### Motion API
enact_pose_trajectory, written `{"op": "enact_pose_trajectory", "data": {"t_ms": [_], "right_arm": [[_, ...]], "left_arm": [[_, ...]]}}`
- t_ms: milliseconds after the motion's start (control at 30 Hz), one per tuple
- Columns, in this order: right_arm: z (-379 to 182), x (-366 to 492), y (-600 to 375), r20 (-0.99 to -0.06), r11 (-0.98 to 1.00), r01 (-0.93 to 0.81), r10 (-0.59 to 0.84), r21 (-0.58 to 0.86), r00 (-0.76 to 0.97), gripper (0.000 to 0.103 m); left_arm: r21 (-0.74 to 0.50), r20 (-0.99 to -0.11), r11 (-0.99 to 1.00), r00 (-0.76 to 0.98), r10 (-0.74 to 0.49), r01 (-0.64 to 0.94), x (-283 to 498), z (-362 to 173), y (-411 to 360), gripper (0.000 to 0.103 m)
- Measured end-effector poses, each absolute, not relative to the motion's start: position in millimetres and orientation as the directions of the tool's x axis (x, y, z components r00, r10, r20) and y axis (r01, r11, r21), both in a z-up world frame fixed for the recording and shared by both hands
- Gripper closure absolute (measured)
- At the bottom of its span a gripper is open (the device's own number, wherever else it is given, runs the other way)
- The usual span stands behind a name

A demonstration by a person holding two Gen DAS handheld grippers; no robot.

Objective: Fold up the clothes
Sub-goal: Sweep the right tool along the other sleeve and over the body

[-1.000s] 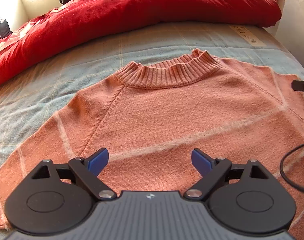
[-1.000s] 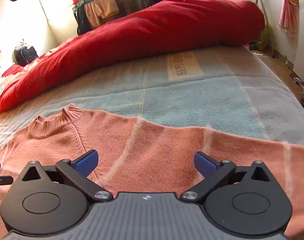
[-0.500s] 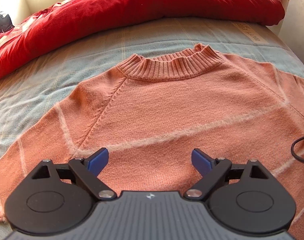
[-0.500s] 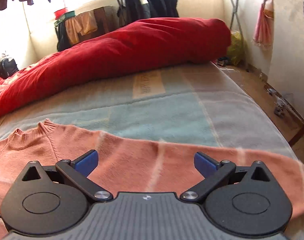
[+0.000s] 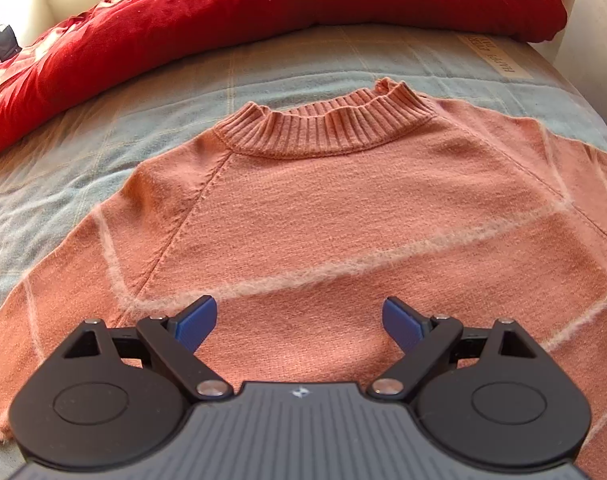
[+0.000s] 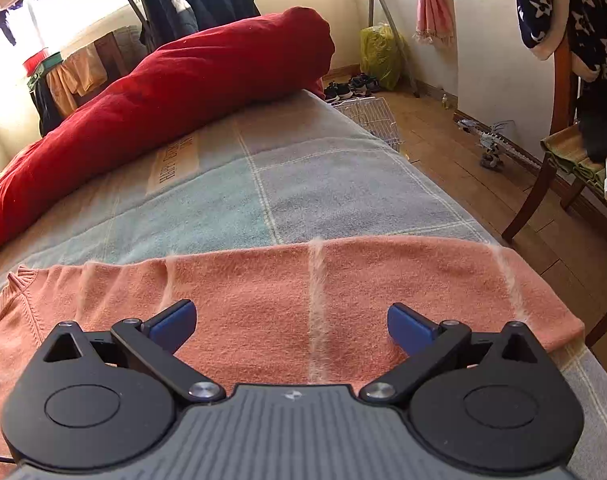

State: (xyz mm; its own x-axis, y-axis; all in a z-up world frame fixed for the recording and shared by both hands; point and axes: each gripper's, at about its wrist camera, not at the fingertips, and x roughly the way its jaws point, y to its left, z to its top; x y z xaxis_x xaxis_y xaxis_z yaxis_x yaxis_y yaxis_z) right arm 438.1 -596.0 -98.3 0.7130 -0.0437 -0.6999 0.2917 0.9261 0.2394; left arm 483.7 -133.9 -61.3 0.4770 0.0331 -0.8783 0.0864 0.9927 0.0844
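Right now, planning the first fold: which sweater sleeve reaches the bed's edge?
The sleeve under the right hand-held gripper; its cuff lies at the bed's floor-side edge. The other sleeve rests on the blanket.

Sunlight falls across a bed (image 6: 311,184) covered with a pale blue-grey checked blanket, a red duvet (image 6: 175,92) rolled along its far side. Dark coats (image 6: 191,4) hang by the bright window. A wooden chair (image 6: 559,168) stands on the plank floor (image 6: 463,168) beside the cream wall (image 6: 491,52).
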Motion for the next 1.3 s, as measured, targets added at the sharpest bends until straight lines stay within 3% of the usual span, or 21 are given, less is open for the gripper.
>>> {"op": "enact_pose_trajectory", "data": {"t_ms": [267, 433, 567, 667, 800, 900, 1033, 1300], "right_arm": [[-114, 418, -658, -0.715, 0.83, 0.472, -0.133, 0.298, 0.686, 0.0], [-104, 434, -661, -0.678, 0.849, 0.411, -0.088, 0.333, 0.73, 0.0], [-113, 439, -654, -0.713, 0.858, 0.409, -0.073, 0.312, 0.697, 0.0], [-122, 428, -661, -0.76, 0.831, 0.503, -0.162, 0.24, 0.629, 0.0], [-105, 418, -662, -0.766, 0.804, 0.535, -0.166, 0.26, 0.621, 0.0], [-83, 416, -638, -0.732, 0.843, 0.455, -0.113, 0.287, 0.672, 0.0], [-58, 423, -582, -0.689, 0.893, 0.305, 0.007, 0.33, 0.725, 0.0], [-38, 433, -419, -0.697, 0.935, -0.156, 0.342, 0.318, 0.63, 0.0]], "left_arm": [[0.081, -0.891, 0.995, 0.452, 0.05, 0.051, 487, -66, -136, 0.013], [0.111, -0.892, 0.991, 0.446, 0.068, 0.07, 491, -69, -144, 0.013], [0.098, -0.897, 0.993, 0.439, 0.057, 0.072, 492, -71, -141, 0.011], [0.088, -0.896, 0.994, 0.441, 0.048, 0.07, 489, -71, -136, 0.009], [0.11, -0.88, 0.99, 0.472, 0.056, 0.086, 473, -55, -130, 0.01], [0.136, -0.865, 0.986, 0.497, 0.072, 0.092, 464, -48, -119, 0.01], [0.067, -0.896, 0.998, 0.44, 0.058, 0.003, 456, -59, -87, 0.01], [-0.061, -0.87, 0.996, 0.494, -0.02, -0.068, 434, -39, -36, 0.01]]}}
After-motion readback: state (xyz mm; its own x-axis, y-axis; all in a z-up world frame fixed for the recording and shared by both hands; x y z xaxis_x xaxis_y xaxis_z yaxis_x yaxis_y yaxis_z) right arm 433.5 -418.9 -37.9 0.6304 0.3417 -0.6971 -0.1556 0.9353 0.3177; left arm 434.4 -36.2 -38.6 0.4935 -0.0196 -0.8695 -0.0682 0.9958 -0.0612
